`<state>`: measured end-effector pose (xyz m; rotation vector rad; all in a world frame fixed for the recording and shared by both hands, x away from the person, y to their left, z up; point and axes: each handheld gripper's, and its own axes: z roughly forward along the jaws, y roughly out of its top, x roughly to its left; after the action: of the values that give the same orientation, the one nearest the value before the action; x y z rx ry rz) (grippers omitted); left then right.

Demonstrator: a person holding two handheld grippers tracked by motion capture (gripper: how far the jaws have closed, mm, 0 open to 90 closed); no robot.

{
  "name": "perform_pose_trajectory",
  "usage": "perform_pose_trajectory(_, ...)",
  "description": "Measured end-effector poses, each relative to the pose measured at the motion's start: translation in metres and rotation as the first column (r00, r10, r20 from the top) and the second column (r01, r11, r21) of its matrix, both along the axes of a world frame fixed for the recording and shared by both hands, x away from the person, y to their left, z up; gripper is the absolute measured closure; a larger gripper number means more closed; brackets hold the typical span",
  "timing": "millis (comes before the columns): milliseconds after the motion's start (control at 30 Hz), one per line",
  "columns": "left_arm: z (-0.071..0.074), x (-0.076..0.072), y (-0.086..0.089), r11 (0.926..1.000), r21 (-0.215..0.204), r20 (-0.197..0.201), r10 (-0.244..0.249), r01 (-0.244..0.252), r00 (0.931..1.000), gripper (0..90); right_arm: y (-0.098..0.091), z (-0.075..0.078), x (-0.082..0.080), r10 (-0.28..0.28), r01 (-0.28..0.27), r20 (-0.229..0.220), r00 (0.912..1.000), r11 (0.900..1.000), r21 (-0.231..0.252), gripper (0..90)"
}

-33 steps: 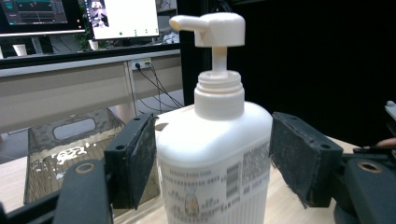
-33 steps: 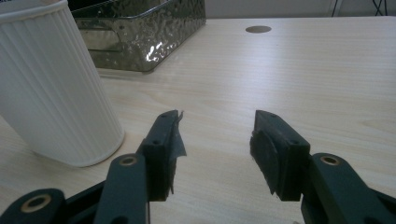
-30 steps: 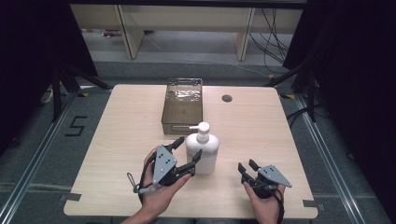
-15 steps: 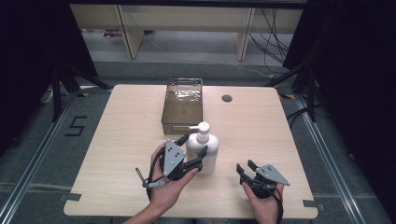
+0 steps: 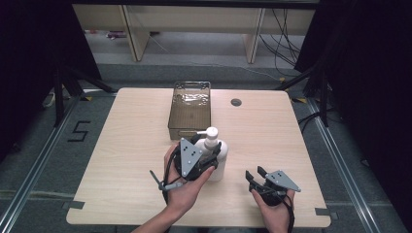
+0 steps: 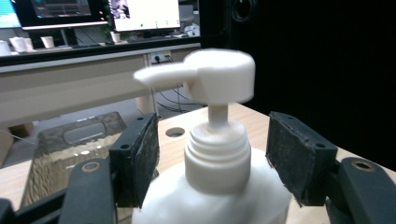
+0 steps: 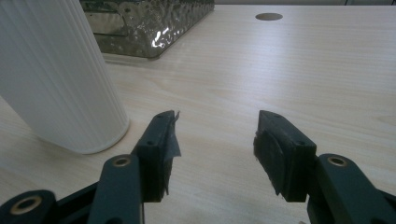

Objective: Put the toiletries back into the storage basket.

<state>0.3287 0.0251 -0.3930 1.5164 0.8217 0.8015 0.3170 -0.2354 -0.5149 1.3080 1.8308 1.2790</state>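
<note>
Since a second ago your left gripper (image 5: 210, 154) has lifted from the lower flank of the white pump bottle (image 5: 216, 162) up to its neck, and its jaws have just been closing a little. They stand wide apart, one on each side of the bottle's ribbed collar in the left gripper view, with a gap on both sides, so the pads do not press on it. The bottle (image 6: 215, 186) stands upright on the tabletop (image 5: 136, 145), near the front and about the middle, its pump head (image 6: 205, 77) on top and the spout pointing to the left in the high view.

Just behind the bottle lies a long clear tray (image 5: 190, 109) with a dimpled, shiny bottom; you cannot tell from the frames whether anything lies in it. A small round hole (image 5: 236, 102) sits in the tabletop to the right of the tray.

Your right gripper (image 5: 256, 174) rests low near the front right, apart from the bottle, and has kept its place. Its jaws are apart with bare tabletop between them; the bottle's ribbed wall (image 7: 56, 70) rises at the left of the right gripper view
</note>
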Motion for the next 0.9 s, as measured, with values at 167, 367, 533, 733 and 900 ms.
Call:
perform_pose_trajectory(167, 0.006, 0.002, -0.006, 1.0000, 0.006, -0.001, 0.001, -0.001, 1.0000, 38.5, 0.004, 0.000, -0.001, -0.011, 0.012, -0.023, 0.9997, 0.9989, 0.045, 48.4)
perform_pose_trajectory(367, 0.011, 0.006, -0.013, 0.9998, 0.003, -0.018, 0.018, -0.018, 0.9997, 42.1, 0.002, 0.000, 0.000, -0.002, 0.002, -0.012, 0.9999, 0.9996, 0.030, 48.2)
perform_pose_trajectory(533, 0.012, 0.009, -0.015, 0.9994, 0.006, -0.017, 0.035, -0.035, 0.9992, 45.4, 0.000, 0.000, 0.001, 0.009, -0.008, -0.006, 0.9999, 0.9999, 0.011, 48.1)
perform_pose_trajectory(733, 0.012, 0.010, -0.015, 0.9990, -0.017, -0.030, 0.041, -0.041, 0.9987, 56.2, 0.000, 0.000, 0.001, 0.009, -0.009, -0.002, 1.0000, 0.9999, 0.010, 48.0)
perform_pose_trajectory(900, 0.013, 0.011, -0.013, 0.9994, -0.027, -0.042, 0.020, -0.021, 0.9989, 58.5, 0.002, 0.000, 0.001, 0.007, -0.006, -0.013, 0.9999, 0.9999, 0.014, 47.9)
